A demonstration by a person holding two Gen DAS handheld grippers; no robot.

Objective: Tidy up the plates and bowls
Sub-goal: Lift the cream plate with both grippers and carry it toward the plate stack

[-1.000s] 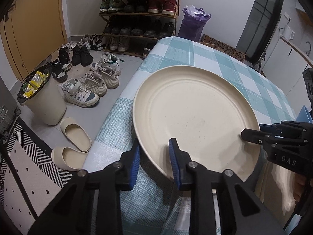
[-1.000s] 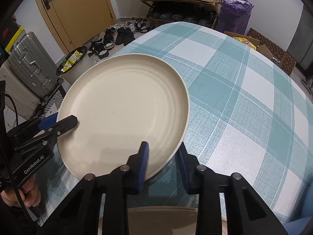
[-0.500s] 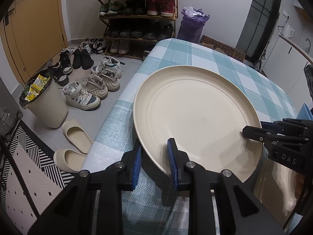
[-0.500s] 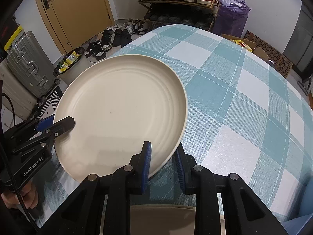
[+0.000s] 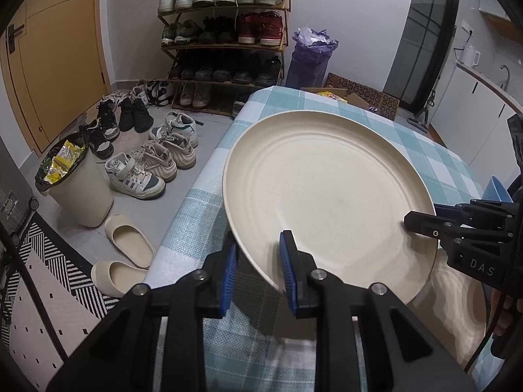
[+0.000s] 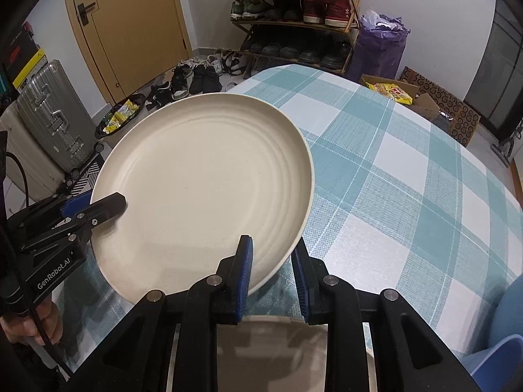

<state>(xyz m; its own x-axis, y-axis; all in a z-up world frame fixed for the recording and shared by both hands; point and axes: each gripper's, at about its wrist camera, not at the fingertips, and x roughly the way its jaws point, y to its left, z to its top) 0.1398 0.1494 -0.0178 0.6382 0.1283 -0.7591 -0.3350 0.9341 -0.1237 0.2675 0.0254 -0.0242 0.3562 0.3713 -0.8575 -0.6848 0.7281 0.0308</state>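
Note:
A large cream plate (image 5: 330, 189) (image 6: 202, 183) is held tilted above the checked table (image 6: 408, 176). My left gripper (image 5: 256, 268) is shut on the plate's near rim in the left wrist view; it also shows at the left of the right wrist view (image 6: 94, 207). My right gripper (image 6: 273, 271) is shut on the plate's opposite rim; it shows at the right of the left wrist view (image 5: 421, 219). Another cream dish (image 6: 271, 352) lies on the table under the right gripper, mostly hidden.
A blue bowl (image 5: 497, 189) (image 6: 503, 352) sits at the table's right side. Beside the table on the floor are shoes (image 5: 140, 176), a bin (image 5: 75, 183), slippers (image 5: 129, 238), a shoe rack (image 5: 225, 32) and a suitcase (image 6: 55, 121).
Both grippers have lifted the plate higher off the table together, still gripping its rim. The view has tipped up, showing more of the room.

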